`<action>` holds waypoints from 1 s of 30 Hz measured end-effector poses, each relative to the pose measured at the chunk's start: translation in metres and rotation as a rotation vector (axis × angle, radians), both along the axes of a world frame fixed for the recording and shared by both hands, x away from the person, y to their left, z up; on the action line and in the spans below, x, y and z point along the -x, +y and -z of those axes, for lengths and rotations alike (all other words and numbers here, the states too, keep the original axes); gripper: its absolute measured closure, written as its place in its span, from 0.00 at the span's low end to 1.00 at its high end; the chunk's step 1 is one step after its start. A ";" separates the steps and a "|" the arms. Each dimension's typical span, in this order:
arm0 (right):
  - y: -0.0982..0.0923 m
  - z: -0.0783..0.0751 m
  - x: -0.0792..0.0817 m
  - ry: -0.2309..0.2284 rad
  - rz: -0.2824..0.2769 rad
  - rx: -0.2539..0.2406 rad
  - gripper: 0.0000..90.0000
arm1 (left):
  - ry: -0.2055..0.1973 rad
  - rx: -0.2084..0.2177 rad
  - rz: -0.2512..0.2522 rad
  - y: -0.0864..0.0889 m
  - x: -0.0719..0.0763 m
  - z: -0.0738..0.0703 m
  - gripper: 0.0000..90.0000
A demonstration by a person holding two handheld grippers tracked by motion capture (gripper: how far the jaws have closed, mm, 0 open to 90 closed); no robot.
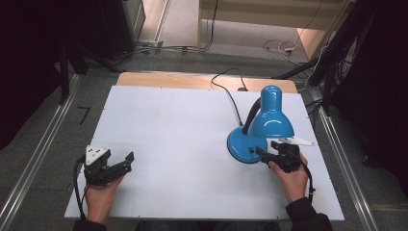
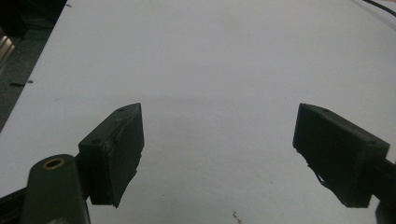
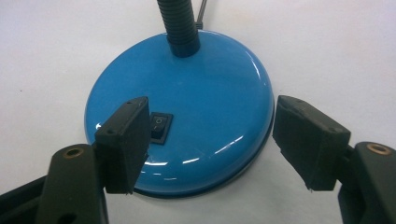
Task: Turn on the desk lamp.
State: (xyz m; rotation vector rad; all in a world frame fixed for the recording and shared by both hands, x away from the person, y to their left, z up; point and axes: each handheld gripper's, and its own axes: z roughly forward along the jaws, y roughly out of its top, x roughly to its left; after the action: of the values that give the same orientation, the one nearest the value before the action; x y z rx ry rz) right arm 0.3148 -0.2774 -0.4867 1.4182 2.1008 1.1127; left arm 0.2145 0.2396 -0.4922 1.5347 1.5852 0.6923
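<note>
A: We are looking at the blue desk lamp (image 1: 262,126), which is standing upright on the right half of the white table (image 1: 173,139). Its round base (image 3: 187,112) is sitting flat on the board, and the black gooseneck (image 3: 180,23) is rising from the back of the base to the blue shade (image 1: 272,115).

B: We are seeing the small black rocker switch (image 3: 159,127) set into the near part of that base. The right gripper (image 3: 210,140) is hovering low over the base with its jaws standing wide apart. One jaw is lying just beside the switch and the other is reaching past the base's rim; neither is pressing on the lamp.

A: A black cord (image 1: 230,91) is trailing from the lamp toward the table's far edge.

B: Well apart, at the near left corner, we are holding the left gripper (image 2: 217,144) over bare table, its jaws also spread with nothing between them.
</note>
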 end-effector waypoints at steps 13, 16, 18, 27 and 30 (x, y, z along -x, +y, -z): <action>0.008 0.001 -0.002 -0.022 -0.041 -0.010 0.58 | -0.001 0.002 0.002 0.000 0.000 0.000 0.19; 0.010 0.001 -0.002 -0.028 -0.061 -0.019 0.72 | 0.002 0.001 0.002 0.000 0.000 0.000 0.19; 0.012 0.000 -0.001 -0.029 -0.072 -0.029 0.82 | 0.002 0.002 0.004 0.000 0.000 0.000 0.19; 0.015 0.003 -0.002 -0.002 -0.105 -0.049 0.98 | 0.004 0.003 0.007 0.000 0.000 0.000 0.19; 0.016 0.003 -0.002 0.005 -0.114 -0.051 0.98 | 0.003 0.002 0.007 0.000 0.000 0.000 0.19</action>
State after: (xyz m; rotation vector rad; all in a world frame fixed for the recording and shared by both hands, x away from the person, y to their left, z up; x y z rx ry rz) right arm 0.3166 -0.2616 -0.4901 1.3392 2.1948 1.2149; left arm 0.2146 0.2399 -0.4923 1.5400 1.5813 0.6839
